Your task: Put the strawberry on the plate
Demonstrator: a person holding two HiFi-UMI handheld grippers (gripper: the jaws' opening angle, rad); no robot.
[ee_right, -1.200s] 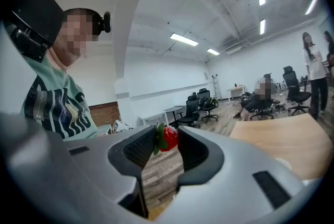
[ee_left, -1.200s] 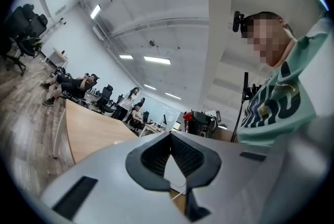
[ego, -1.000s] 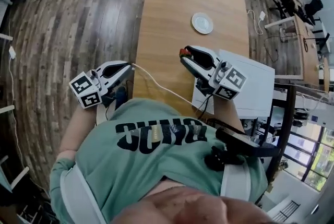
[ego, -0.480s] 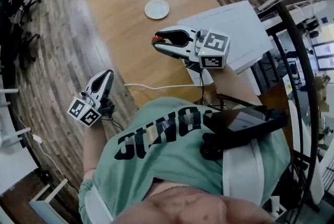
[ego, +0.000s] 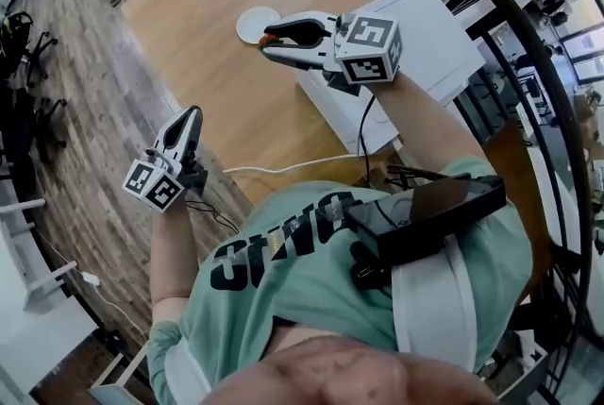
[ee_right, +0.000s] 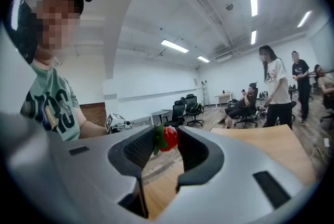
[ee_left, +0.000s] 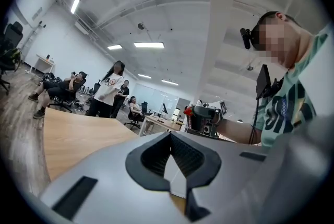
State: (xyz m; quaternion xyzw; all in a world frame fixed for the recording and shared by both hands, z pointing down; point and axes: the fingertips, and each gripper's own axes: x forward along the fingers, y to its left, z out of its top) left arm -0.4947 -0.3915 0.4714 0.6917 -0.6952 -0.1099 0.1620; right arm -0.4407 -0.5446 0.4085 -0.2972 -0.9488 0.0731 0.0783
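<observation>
A small red strawberry point(ego: 264, 41) with green leaves point(ee_right: 168, 139) is pinched between the tips of my right gripper point(ego: 268, 39), which is shut on it. In the head view those tips hang over the near edge of the white plate point(ego: 251, 19) on the wooden table point(ego: 198, 35); the gripper hides part of the plate. My left gripper point(ego: 194, 114) is held off the table's left edge, over the floor, jaws together and nothing in them. In the left gripper view its jaws point(ee_left: 169, 134) meet at the tips.
A white flat panel point(ego: 429, 25) lies at the table's right side under my right arm. A white cable point(ego: 283, 169) runs across the table's near edge. Several people and office chairs point(ee_right: 245, 105) are in the room beyond the table.
My right gripper has carried the strawberry forward, from short of the plate to over its near edge. The left gripper has stayed low by the table's left edge.
</observation>
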